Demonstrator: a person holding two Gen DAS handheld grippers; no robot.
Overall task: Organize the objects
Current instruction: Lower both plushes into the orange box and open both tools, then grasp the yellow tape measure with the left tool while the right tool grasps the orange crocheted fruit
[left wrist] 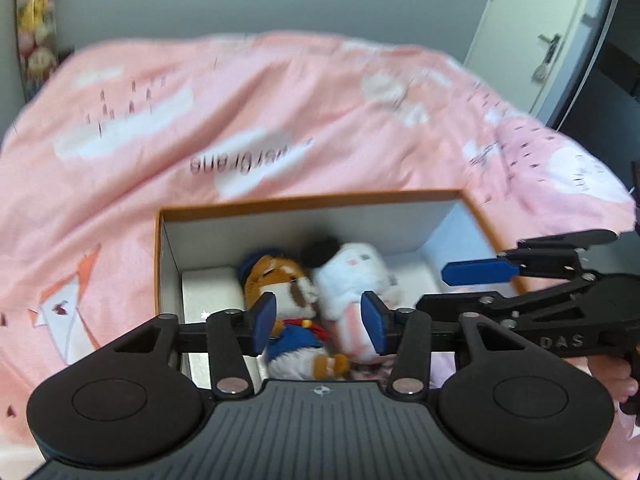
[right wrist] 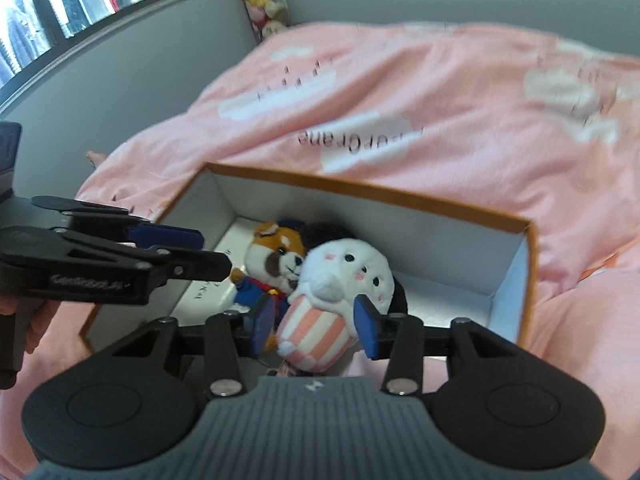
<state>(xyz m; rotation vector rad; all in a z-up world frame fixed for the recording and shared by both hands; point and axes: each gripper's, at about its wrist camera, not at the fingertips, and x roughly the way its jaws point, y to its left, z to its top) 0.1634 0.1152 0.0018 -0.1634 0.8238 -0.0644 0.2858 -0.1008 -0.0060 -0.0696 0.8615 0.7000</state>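
Pink cloud-print bedding [left wrist: 248, 128] covers the bed and carries an open orange-rimmed box [left wrist: 312, 200], set close so both hands can reach it. Inside, a brown dog plush [left wrist: 280, 284] and a white popcorn plush [left wrist: 356, 276] lie pressed side by side, likely packed to save room. Above them the left tool [left wrist: 320, 320] and right tool [right wrist: 316, 322] hang partly open, gripping nothing.

Orange-edged box [left wrist: 304, 200], white inside. Brown-and-white dog plush [left wrist: 288, 292] in blue. White plush [right wrist: 344, 268], pink-and-white striped cup [right wrist: 316, 328]. Pink duvet [left wrist: 240, 92], white cloud print.
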